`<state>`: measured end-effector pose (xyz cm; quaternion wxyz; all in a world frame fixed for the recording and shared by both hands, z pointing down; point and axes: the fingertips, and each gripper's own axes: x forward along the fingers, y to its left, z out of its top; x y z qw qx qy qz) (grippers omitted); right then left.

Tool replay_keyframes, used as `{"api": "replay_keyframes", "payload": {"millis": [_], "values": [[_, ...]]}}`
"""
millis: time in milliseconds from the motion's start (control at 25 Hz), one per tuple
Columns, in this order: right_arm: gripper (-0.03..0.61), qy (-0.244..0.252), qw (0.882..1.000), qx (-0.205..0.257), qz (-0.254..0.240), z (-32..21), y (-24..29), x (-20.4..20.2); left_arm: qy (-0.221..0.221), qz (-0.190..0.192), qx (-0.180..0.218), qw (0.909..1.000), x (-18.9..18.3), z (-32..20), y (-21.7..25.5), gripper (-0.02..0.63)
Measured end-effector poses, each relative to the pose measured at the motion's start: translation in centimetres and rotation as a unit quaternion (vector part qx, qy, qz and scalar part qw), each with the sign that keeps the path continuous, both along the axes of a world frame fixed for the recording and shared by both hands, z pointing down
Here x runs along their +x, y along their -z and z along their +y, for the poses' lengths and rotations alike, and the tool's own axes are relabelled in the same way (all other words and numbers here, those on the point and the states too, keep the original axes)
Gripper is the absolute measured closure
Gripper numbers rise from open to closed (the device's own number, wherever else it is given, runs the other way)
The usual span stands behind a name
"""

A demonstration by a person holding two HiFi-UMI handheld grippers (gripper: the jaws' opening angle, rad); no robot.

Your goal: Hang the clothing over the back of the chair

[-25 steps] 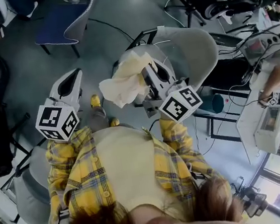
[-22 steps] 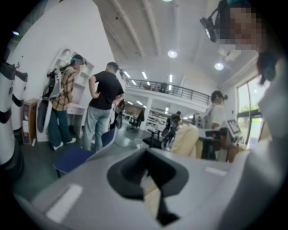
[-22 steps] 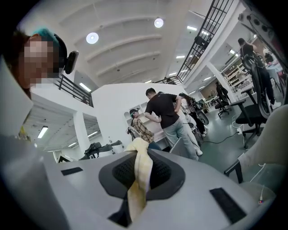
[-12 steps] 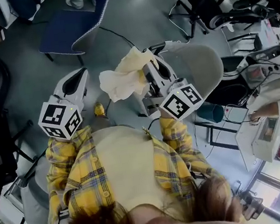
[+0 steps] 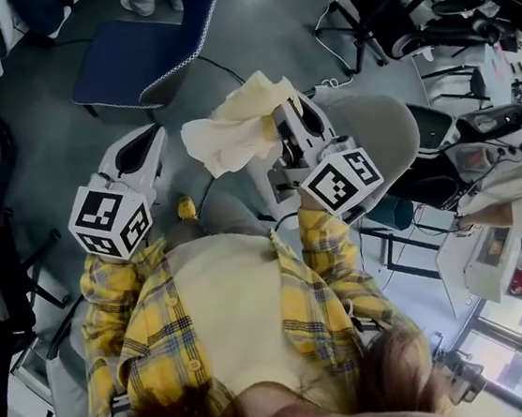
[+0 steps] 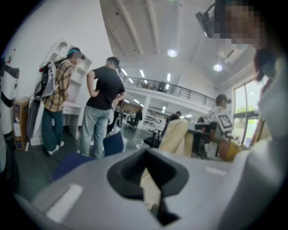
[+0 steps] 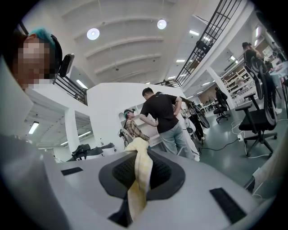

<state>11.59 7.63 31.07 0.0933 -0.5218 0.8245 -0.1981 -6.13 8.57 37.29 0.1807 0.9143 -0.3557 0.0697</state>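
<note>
Clothing (image 5: 231,133): cream, bunched, held aloft at the edge of the grey chair (image 5: 377,118); not draped;
Right gripper (image 5: 280,120): clenched on the clothing;
Left gripper (image 5: 143,146): closed; apart from the cloth;
Progress: garment lifted; laying it over the chair back remains.

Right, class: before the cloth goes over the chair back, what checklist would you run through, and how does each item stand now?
1. Right gripper shut on the cloth: ok, fabric is pinched between its fingers.
2. Left gripper empty: cannot tell. A pale strip shows at its fingers in its own view, yet the head view shows it apart from the cloth.
3. Grey chair close to the cloth: ok, just beside it in the head view.
4. Cloth spread for draping: not ok, bunched.
5. Cloth over the chair back: not ok, not yet draped.
</note>
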Motion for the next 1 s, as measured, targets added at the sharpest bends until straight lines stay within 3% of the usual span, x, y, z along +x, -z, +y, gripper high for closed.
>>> {"api": "replay_keyframes", "payload": {"millis": [400, 1000], "values": [[0.542, -0.009, 1.0, 0.01, -0.002, -5.1, 0.4, 2.1, 0.014, -0.016, -0.003, 0.9998, 0.7, -2.9, -0.8, 0.606], [0.543, 0.035, 0.998, 0.035, -0.029, -14.3, 4.1, 3.9, 0.034, -0.015, 0.02, 0.9991, 3.3, -11.9, 1.5, 0.606]]}}
